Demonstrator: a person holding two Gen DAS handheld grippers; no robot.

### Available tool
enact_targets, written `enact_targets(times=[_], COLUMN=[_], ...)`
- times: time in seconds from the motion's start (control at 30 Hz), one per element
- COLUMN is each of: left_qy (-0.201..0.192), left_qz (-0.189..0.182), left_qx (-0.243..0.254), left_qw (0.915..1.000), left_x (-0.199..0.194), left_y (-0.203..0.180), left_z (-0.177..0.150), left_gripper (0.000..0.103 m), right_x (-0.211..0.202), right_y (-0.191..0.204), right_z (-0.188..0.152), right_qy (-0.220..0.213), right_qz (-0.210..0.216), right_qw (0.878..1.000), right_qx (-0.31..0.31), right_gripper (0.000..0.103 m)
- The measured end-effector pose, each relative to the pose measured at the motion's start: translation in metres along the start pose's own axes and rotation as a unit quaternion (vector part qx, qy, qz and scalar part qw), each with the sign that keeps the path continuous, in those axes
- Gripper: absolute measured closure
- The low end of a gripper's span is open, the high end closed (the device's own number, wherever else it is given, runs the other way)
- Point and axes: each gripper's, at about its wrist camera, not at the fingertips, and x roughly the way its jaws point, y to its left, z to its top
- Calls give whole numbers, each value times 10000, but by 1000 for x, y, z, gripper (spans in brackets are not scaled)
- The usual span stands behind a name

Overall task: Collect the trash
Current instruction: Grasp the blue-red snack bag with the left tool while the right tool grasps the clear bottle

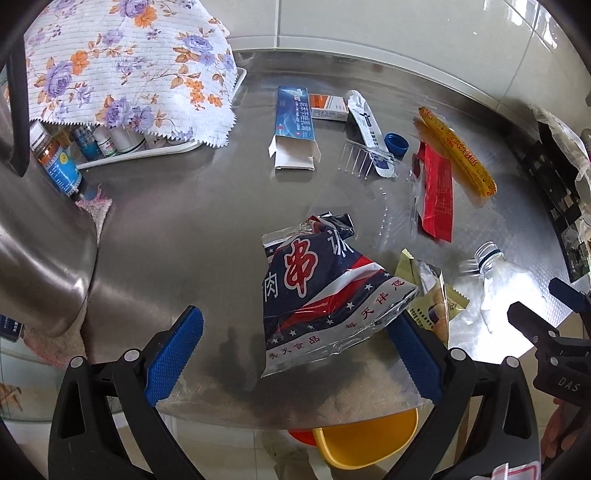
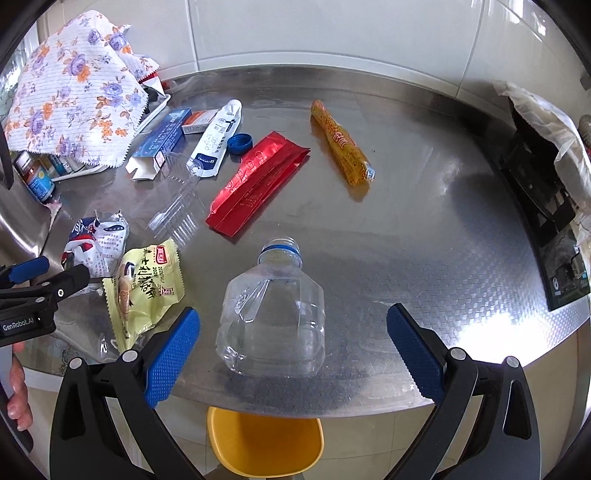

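Trash wrappers [image 1: 325,295] litter steel table [image 2: 424,229] beside tiled wall [image 2: 332,29].

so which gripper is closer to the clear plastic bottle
Right. The right gripper is open with the clear plastic bottle lying between its fingers; the left gripper sits off to the bottle's left, open around the navy snack bag.
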Motion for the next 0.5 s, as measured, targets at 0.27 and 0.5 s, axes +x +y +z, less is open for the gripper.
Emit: enact_targets(times=[0.27,0.5], left_qy=[102,216], left_qz=[-133,-257], left_qx=[32,31], left_qw=[9999,9994], left_x=[16,32], left_y=[-2,-2], left_z=[13,21], left_gripper=[5,10], right_x=[21,42], right_y=[2,4], right_z=[4,3], right_qy=[161,400], right_qz=[128,254], right_qw=[9998,9989], right_qx=[9,63], right_gripper=[15,36])
